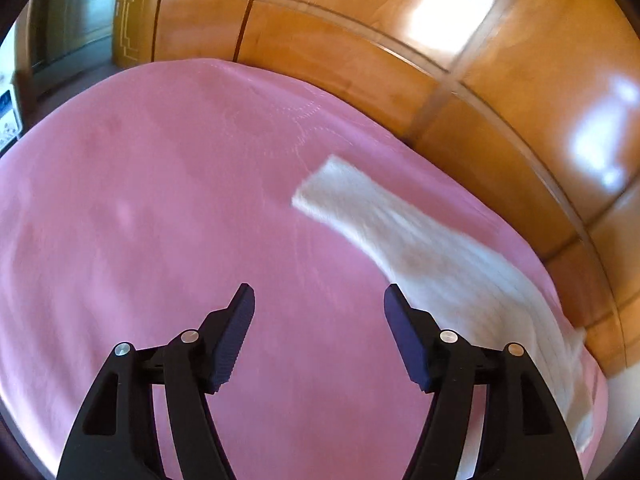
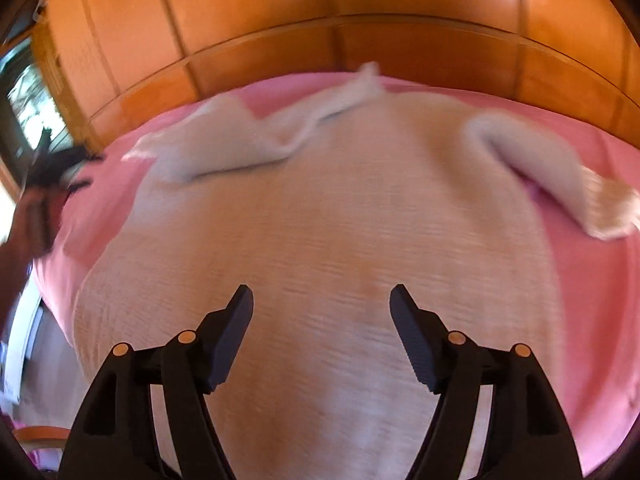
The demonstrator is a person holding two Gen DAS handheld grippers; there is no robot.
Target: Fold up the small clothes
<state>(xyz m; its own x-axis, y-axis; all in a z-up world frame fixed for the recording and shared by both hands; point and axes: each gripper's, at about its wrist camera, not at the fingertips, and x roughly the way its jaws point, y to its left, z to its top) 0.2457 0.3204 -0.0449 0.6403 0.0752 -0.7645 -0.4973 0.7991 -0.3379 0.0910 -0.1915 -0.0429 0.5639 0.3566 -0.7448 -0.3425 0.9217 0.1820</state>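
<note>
Both grippers tilt down over the bed: left gripper [image 1: 319, 294] above bare pink sheet [image 1: 160, 200], right gripper [image 2: 321, 294] above the white sweater [image 2: 320, 208], jaws apart, empty.

No legible text, labels or numbers — frames motion-blurred.

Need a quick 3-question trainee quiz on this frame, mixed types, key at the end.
1. True or false: the right gripper is clamped on the white sweater.
2. What colour is the bedsheet under the sweater?
3. In the left wrist view, the sweater's sleeve lies: A) between the left gripper fingers, B) ahead and to the picture's right of them, C) off the bed.

Key
1. False: its fingers stand apart above the sweater, nothing pinched.
2. Pink.
3. B.
</note>
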